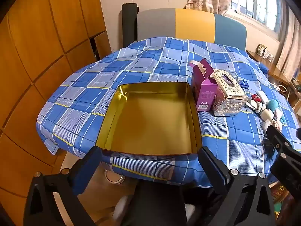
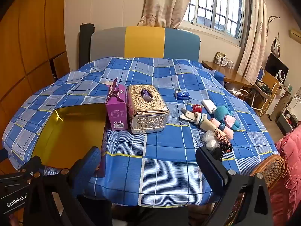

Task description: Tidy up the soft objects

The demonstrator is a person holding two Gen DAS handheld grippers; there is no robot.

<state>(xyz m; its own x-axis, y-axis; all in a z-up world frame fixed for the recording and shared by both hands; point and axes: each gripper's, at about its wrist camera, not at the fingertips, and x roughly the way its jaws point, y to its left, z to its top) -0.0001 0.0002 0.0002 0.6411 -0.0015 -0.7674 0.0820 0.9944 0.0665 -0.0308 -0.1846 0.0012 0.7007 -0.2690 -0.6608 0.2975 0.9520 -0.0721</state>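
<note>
Left wrist: gold tin (image 1: 150,120) (bare inside)

Table (image 2: 154,169) draped in a blue plaid cloth (image 2: 169,75) with white and yellow lines, hanging over the near edge. At lower left of the right wrist view, an open gold-lined tin (image 2: 71,131), nothing inside. Just right of it, a purple carton (image 2: 115,113) standing upright, touching an ornate silver tissue box (image 2: 147,111). Farther back toward centre right, a small blue packet (image 2: 182,95), apart from the rest. At right, a loose heap of soft things: a red plush (image 2: 197,108), a white folded cloth (image 2: 208,104), a teal plush toy (image 2: 223,113), pink fluffy pieces (image 2: 226,130), a white puff (image 2: 210,140).
</note>
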